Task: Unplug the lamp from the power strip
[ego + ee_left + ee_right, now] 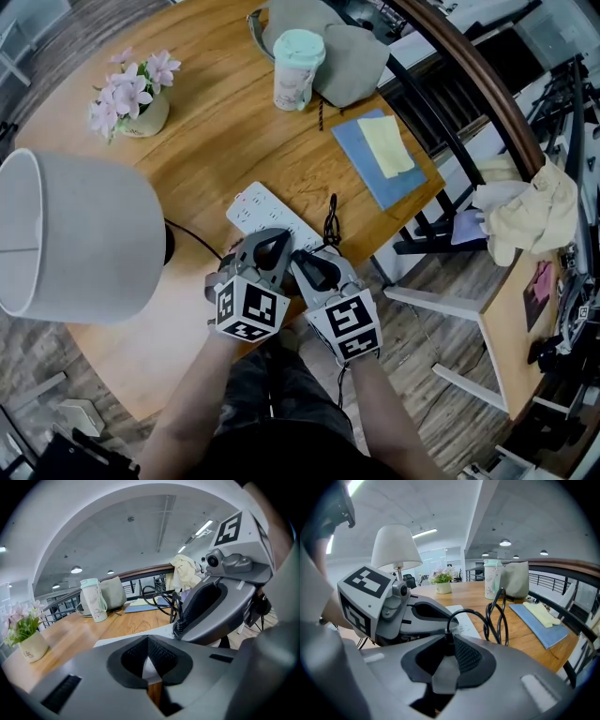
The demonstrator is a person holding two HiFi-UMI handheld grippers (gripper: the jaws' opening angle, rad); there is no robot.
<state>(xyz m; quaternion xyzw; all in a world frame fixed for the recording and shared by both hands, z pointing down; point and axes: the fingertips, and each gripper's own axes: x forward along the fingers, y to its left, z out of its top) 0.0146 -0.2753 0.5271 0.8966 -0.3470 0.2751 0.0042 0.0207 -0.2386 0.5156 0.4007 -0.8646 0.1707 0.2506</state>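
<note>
A white power strip (262,211) lies on the round wooden table, with its near end under both grippers. The lamp (70,234) with a white shade stands at the left, and its black cord (197,239) runs toward the strip. My right gripper (314,267) is shut on the lamp plug (447,637) at the strip's near end; the cord loops up out of its jaws (499,616). My left gripper (272,248) is beside it over the strip, jaws closed together, with only white strip (149,665) showing through the gap. The socket itself is hidden.
At the back of the table stand a flower pot (136,98), a mint-lidded cup (297,67) and a grey bag (342,47). A blue cloth with a yellow sheet (380,155) lies near the right edge. A railing and a side table (525,281) are beyond.
</note>
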